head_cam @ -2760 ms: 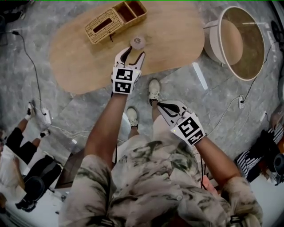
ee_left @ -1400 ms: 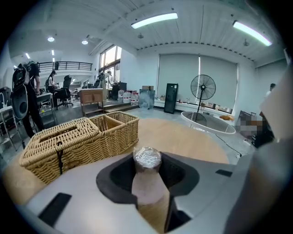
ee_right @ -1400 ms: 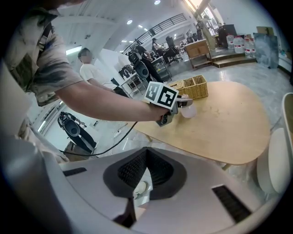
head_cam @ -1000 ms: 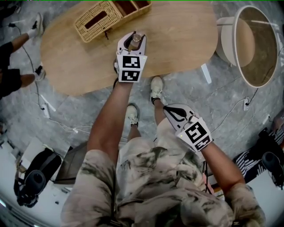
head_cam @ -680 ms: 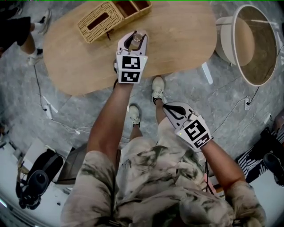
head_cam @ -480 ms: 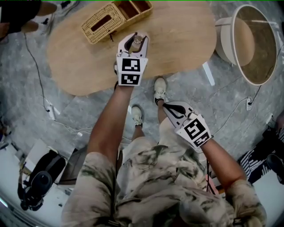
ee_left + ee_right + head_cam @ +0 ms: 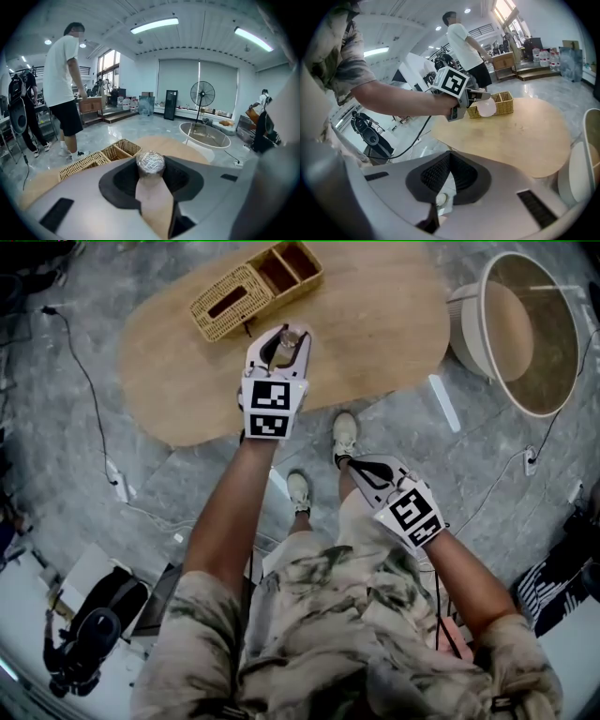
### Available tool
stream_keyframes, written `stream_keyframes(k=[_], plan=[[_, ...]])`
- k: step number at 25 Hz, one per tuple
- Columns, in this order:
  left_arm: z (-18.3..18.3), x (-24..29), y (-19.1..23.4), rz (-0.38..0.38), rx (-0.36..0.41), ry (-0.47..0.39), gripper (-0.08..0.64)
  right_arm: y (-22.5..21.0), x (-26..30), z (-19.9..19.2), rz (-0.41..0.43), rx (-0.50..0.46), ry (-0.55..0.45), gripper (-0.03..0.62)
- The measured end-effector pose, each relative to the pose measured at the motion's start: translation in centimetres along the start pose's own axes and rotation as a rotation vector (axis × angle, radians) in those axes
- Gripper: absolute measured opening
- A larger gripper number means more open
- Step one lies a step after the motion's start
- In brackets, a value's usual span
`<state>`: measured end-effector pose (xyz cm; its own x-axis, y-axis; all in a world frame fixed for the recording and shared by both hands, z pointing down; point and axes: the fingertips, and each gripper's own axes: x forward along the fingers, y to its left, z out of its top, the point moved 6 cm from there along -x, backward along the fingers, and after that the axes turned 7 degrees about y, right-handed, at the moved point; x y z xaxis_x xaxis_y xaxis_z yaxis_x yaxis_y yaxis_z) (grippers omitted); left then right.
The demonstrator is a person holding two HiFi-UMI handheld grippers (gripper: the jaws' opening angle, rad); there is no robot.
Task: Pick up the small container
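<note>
At my far left the wicker basket (image 7: 253, 287) sits at the far edge of the wooden table (image 7: 375, 324), and I don't need it. Just to the right of it, my left gripper (image 7: 279, 337) has its jaws clenched on the small container (image 7: 150, 163). In the left gripper view its crinkled, silvery top shows between the dark pads, one pad pressing on each side, and the jaws stand partway apart only because the container fills the gap. Seen from my right gripper's camera, the container hangs in front of the basket with bare tabletop below it, so I judge it is already clear of the wood and not resting on it. That means the reach, the closing of the jaws and the lift off the table look done. What is left, as far as I can judge, is only to hold it steady and level so it doesn't slip or tip. Further right and lower, my right gripper (image 7: 356, 465) hangs over the floor near my feet, well apart from the table. Its jaws are pressed together with nothing between them, and it takes no part in this pick.
</note>
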<state>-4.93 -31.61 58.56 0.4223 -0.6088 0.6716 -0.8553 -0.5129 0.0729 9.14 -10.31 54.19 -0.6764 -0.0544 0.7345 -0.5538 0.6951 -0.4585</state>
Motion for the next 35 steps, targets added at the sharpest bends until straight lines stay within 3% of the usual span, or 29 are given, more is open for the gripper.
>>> stream_keyframes(k=[35], plan=[[6.7,-21.0,-2.8,-0.090,0.056,-0.036,0.152,10.0,-7.1,2.0,-0.152,-0.002,-0.124,0.020]])
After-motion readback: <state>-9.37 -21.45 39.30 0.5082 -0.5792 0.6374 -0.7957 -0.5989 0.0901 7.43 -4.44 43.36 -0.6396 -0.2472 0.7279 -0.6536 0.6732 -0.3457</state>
